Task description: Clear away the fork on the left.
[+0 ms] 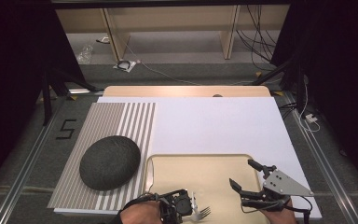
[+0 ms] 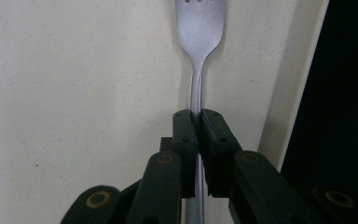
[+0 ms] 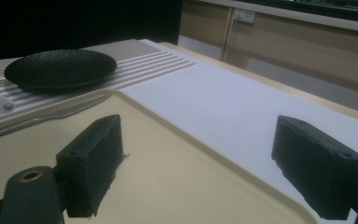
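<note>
A silver fork (image 2: pixel 200 28) points away along the beige tray (image 2: pixel 74 93), and my left gripper (image 2: pixel 198 126) is shut on its handle just below the neck. From above, the fork (image 1: pixel 201 213) pokes out to the right of the left gripper (image 1: pixel 189 205) at the tray's (image 1: pixel 200 172) near edge. My right gripper (image 1: pixel 242 172) hovers over the right part of the tray, jaws wide apart and empty. In its own view the right gripper (image 3: pixel 205 158) frames bare tray (image 3: pixel 168 182). A knife (image 3: pixel 60 114) lies along the tray's left rim.
A dark round plate (image 1: pixel 110 162) rests on the striped mat (image 1: pixel 121 121) left of the tray. A white sheet (image 1: pixel 214 121) covers the table behind the tray. The knife (image 1: pixel 149 175) sits by the tray's left rim.
</note>
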`<state>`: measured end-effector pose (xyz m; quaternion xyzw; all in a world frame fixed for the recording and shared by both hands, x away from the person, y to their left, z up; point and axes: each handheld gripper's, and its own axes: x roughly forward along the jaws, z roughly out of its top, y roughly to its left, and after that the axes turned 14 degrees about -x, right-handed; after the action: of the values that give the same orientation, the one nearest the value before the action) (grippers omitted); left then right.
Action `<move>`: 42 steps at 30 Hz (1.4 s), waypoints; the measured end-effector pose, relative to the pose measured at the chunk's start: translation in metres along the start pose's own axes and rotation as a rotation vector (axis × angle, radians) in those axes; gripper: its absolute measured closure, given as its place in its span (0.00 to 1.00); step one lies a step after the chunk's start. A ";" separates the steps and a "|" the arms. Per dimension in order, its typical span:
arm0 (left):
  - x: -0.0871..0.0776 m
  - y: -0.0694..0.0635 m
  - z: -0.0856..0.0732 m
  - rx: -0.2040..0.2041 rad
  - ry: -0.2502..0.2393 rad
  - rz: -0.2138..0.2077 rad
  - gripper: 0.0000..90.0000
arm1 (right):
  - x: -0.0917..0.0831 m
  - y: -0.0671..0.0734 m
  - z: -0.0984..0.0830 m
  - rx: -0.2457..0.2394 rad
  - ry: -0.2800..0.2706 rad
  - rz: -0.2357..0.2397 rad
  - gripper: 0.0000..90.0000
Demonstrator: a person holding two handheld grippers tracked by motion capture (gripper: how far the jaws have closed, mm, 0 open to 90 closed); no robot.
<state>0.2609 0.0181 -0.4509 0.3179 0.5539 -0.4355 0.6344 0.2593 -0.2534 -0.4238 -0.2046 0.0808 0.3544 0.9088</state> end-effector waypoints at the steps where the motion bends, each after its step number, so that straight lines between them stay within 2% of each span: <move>1: 0.001 0.000 0.000 0.002 0.001 0.001 0.93 | 0.000 0.000 0.000 -0.001 0.000 0.000 0.19; 7: 0.002 0.001 0.000 0.004 0.005 -0.007 0.93 | 0.000 0.000 0.000 -0.001 0.000 0.000 0.19; 9: 0.002 0.001 0.000 0.003 0.004 -0.025 0.91 | 0.000 0.000 0.000 0.000 0.001 0.000 0.19; 11: 0.001 0.001 0.000 0.002 -0.009 -0.046 0.82 | 0.000 0.000 0.000 -0.001 0.001 0.000 0.19; 15: -0.004 0.000 -0.001 0.014 -0.052 -0.038 0.72 | 0.000 0.000 0.000 -0.001 0.001 0.001 0.19; 20: -0.010 -0.002 0.000 0.032 -0.107 -0.029 0.74 | -0.001 0.000 0.000 -0.004 0.002 0.000 0.19; 22: -0.011 -0.003 -0.001 0.033 -0.137 -0.025 0.79 | -0.001 0.000 0.000 -0.004 0.002 0.000 0.19; 28: -0.013 -0.004 -0.001 0.045 -0.166 -0.014 0.93 | -0.001 0.000 0.000 -0.004 0.003 -0.001 0.19; 32: -0.009 -0.007 -0.001 0.062 -0.162 -0.030 0.99 | -0.001 0.000 0.000 -0.004 0.002 -0.001 0.19; 35: -0.004 -0.009 -0.001 0.079 -0.151 -0.039 0.99 | -0.001 0.000 0.000 -0.004 0.003 -0.001 0.19; 42: 0.004 -0.011 -0.001 0.083 -0.136 -0.039 0.99 | -0.001 0.000 0.000 -0.003 0.003 0.000 0.19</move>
<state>0.2505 0.0139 -0.4543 0.3027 0.4972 -0.4908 0.6483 0.2582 -0.2538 -0.4234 -0.2065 0.0818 0.3540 0.9085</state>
